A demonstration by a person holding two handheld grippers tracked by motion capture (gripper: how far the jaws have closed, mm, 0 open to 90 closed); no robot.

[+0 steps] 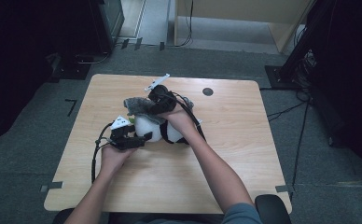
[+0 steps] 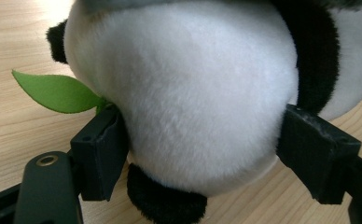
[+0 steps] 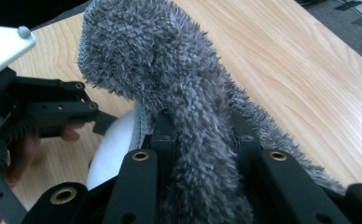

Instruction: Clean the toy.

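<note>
Panda plush, white and black and fluffy (image 1: 156, 129), sits near the middle of the light wooden table (image 1: 235, 154), and it looks like the person is dressing it in, or wrapping it with, a shaggy grey fuzzy cloth (image 1: 139, 105). The left gripper (image 1: 131, 138) has its jaws spread wide around the round white body, pads pressing in on both sides, so it's basically pinning the toy in place. There's a little green felt leaf (image 2: 55, 92) poking out beside one jaw. The right gripper (image 1: 161, 99) has its jaws pinched narrow on a bunched strip of the grey cloth, and holds it up over the top of the panda.

My guess at the step: cloth is held over the toy but isn't settled on it yet. The next bit probably needs the right hand to drag the fuzzy stuff across and down while the left keeps the panda from rolling, since that round body looks like it'd tip easily.

Room-wise, no worries. The toy's well away from every table edge, and there's bare wood all around, especially on the near side and the right. The only other thing up there is a small dark round spot (image 1: 207, 91) toward the far edge.
</note>
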